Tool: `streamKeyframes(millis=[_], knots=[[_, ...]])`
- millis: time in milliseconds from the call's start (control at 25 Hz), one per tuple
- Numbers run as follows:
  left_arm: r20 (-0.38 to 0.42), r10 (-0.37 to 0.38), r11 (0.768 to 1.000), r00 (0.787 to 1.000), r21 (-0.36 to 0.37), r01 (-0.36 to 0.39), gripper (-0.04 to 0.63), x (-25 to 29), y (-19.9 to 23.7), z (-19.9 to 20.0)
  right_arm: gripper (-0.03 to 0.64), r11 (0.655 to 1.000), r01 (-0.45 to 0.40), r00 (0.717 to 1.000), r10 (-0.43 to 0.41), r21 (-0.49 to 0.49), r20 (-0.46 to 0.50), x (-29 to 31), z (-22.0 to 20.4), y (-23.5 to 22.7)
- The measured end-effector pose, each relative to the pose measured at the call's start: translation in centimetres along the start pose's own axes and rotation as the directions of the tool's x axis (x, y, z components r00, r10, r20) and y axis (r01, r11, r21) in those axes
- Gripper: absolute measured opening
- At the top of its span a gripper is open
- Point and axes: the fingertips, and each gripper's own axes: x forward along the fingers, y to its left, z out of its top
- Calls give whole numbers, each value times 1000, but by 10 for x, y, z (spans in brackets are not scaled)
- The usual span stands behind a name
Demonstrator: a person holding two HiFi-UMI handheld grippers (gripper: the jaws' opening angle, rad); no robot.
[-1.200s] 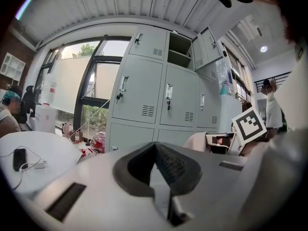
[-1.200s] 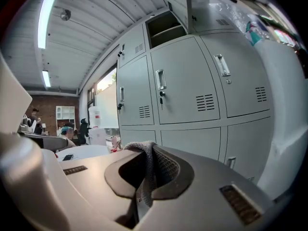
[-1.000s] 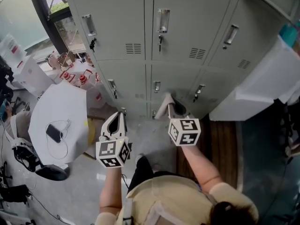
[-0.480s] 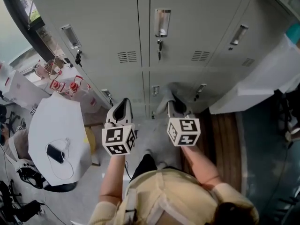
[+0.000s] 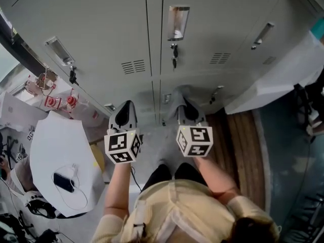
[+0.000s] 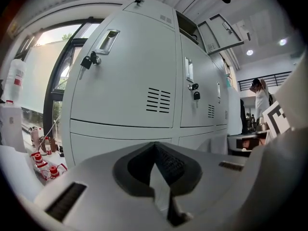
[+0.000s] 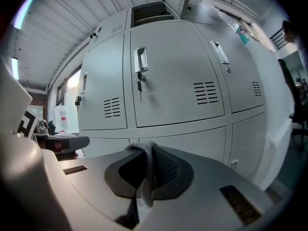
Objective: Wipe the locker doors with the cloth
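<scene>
Before a bank of smooth grey sheet-metal locker doors [image 7: 178,76], the right gripper [image 7: 150,150] is clamped on a strip of grey knitted cloth [image 7: 144,177], clear of the panels. The left gripper [image 6: 155,150], its jaws pressed together, carries nothing. Three upper doors ahead show louvred vents and recessed handles. A key [image 7: 139,88] hangs from the middle one and a padlock [image 6: 88,60] from the left.
</scene>
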Motion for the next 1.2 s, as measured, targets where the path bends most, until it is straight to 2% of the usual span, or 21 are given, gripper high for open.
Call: streamKeyframes(millis=[200,480,640,920,1200], knots=[[-11,-9,1000,1000,4,9,-12,2,14,-2,6,999,-34,999,34,-2,2,20,-2,9],[-25,72,997,997,-12,-73,-12,0,22,-4,6,987,-150,989,149,-52,-19,59,0,27],[-27,111,993,993,-35,-112,-12,-7,13,-7,6,979,-187,982,184,-82,-44,76,-7,25],[-17,166,985,986,-38,-166,-12,-19,4,-4,6,976,-199,978,193,-84,-73,88,-8,13],[-5,176,984,984,-38,-176,-12,-13,-9,-3,6,984,-160,986,156,-71,-64,78,0,-27]])
